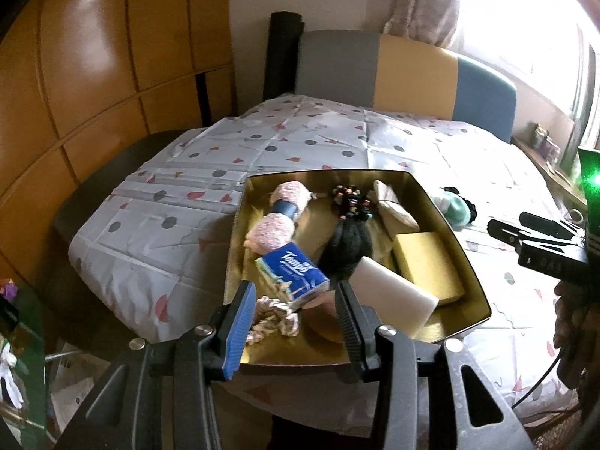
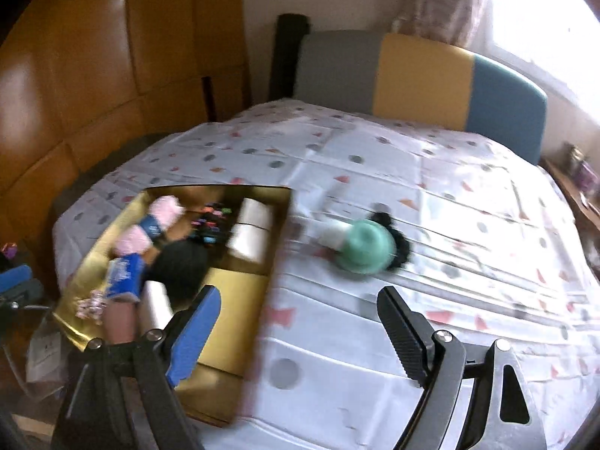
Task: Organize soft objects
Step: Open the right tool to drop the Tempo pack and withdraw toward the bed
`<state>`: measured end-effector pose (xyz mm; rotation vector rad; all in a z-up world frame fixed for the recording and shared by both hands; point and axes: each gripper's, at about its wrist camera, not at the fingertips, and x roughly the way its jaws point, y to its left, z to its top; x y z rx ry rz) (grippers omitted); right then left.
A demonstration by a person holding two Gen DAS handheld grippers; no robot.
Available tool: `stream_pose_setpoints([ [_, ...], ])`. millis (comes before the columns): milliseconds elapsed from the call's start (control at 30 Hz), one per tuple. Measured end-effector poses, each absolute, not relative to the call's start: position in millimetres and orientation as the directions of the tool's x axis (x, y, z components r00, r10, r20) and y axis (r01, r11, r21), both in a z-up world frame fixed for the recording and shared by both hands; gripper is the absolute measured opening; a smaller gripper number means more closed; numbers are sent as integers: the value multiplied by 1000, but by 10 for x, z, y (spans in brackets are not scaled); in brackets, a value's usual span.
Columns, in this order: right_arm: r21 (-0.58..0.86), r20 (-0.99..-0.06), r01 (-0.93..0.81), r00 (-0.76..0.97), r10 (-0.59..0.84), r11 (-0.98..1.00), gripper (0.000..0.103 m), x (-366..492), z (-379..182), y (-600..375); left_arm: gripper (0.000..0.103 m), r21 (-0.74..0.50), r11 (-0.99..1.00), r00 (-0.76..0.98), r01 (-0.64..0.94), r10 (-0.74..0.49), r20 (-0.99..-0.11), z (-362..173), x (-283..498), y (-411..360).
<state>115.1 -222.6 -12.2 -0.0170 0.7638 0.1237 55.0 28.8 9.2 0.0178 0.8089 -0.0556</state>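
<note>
**Handling Notes: Last Loose Soft Item and Tray Contents**

Location of remaining item: green soft toy (image 2: 363, 250) on the patterned tablecloth (image 2: 431, 195), outside the gold tray (image 2: 279, 225), at 12 o'clock from the right gripper (image 2: 298, 324) and well apart from it. Black fuzzy trim at its far side; white part toward the tray. Blurred in the right wrist view, so exact form uncertain, possibly a plush or a bath puff.

Expected handling: light, compressible, non-fragile. Grasp across the green bulk, not the black fringe, which likely slips or deforms under the pads.

Right gripper: released, jaws spread wide, nothing between them.

Left gripper (image 1: 294, 315): released, jaws apart, poised at the tray's near edge over the tissue pack (image 1: 292, 272). No contact with the pack evident.

Tray contents, left wrist view: pink yarn skein (image 1: 279, 213) at 11 o'clock, black hair piece with coloured beads (image 1: 348, 232) at 12 o'clock, yellow sponge (image 1: 427, 264) and white foam block (image 1: 393, 288) at 1 o'clock, braided rope (image 1: 275, 318) just beside the blue finger pad (image 1: 240, 328).

Legible writing: tissue pack, blue wrapper, script reading apparently "Tempo". Yarn band label: unreadable.
</note>
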Motion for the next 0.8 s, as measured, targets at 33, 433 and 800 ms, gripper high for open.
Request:
stream_pose_setpoints([
  [33, 25, -693, -100, 715, 89, 995, 86, 1151, -141, -2316, 44, -7, 998, 687, 64, -48, -725, 93, 559, 263],
  [433, 3, -734, 157, 671, -105, 988, 86, 1173, -528, -3525, 44, -10, 981, 644, 194, -135, -753, 107, 758, -208],
  [800, 145, -766, 312, 636, -93, 939, 87, 1148, -650, -3989, 44, 58, 888, 601, 456, -259, -756, 241, 1240, -1154],
])
